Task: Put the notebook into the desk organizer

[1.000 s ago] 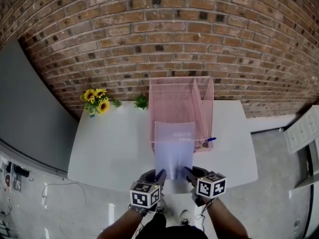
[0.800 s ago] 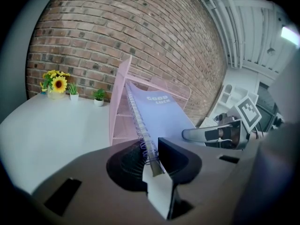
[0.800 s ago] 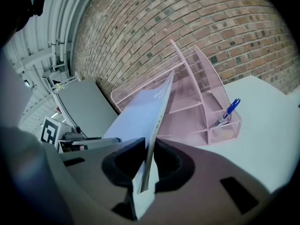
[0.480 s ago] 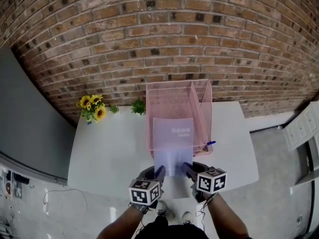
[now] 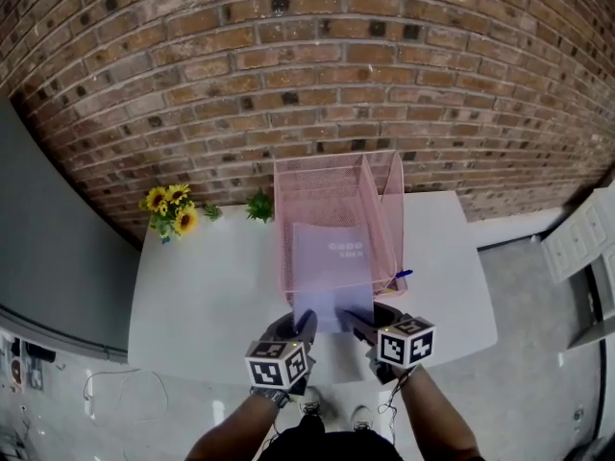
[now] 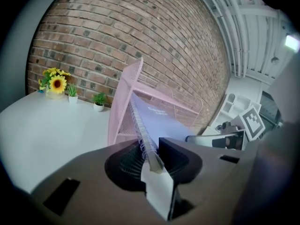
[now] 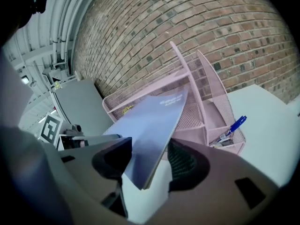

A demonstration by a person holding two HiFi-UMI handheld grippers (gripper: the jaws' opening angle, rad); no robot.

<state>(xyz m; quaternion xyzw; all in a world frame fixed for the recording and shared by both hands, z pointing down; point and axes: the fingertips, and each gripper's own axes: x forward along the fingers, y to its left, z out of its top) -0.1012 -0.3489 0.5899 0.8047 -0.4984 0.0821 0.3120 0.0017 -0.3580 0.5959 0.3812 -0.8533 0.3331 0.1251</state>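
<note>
Shows a red brick wall (image 5: 307,65) well beyond the left gripper (image 5: 303,327) and the right gripper (image 5: 357,321), filling the far side. Shows a white table (image 5: 192,296) beneath and ahead of both. Places a pink wire-mesh desk organizer (image 5: 288,229) on the table straight ahead of the grippers, split by a divider into a wide compartment on the left gripper's side and a narrow one on the right gripper's side. Finds a pale lavender spiral-bound notebook (image 5: 332,272) tilted in the wide compartment, far end inside, near end sticking out toward the grippers. Has the left gripper clamped on the near corner at the spiral binding. Has the right gripper loosened, jaws just now opening apart, with the opposite near corner between them and a gap showing beside one jaw. Puts a bunch of sunflowers (image 5: 168,209) and a small green plant (image 5: 258,205) well ahead and left of the left gripper, by the wall. Tucks a blue pen (image 5: 403,275) into a low pocket of the organizer, just ahead and right of the right gripper.
</note>
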